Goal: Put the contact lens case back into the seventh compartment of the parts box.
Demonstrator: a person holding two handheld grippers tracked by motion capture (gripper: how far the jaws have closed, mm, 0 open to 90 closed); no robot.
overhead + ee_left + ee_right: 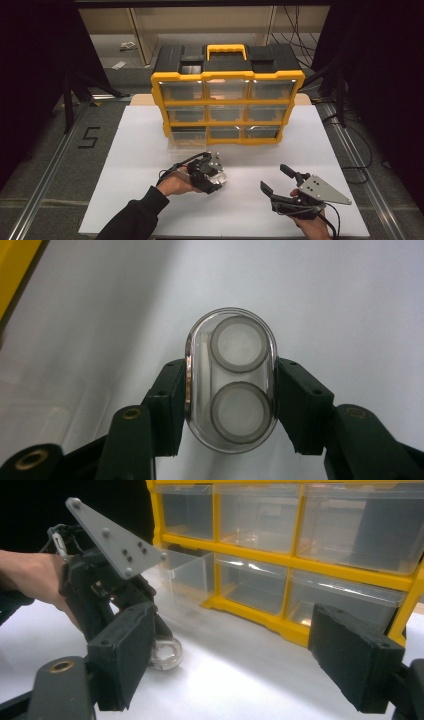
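Observation:
My left gripper (215, 175) is shut on a clear oval case (231, 380) with two round wells, its pads pressing the case's long sides just above the white table (140, 165). From the right gripper view the same clear case (165, 656) hangs low under the left gripper (145, 640), close to the table surface. My right gripper (274, 177) stands open near the front right of the table, with nothing between its fingers (355, 660).
A yellow and black drawer organizer (227, 102) with clear drawers stands at the back centre. Its bottom left drawer (182, 142) is pulled out toward me, just beyond the left gripper. Metal rails run along both sides of the table.

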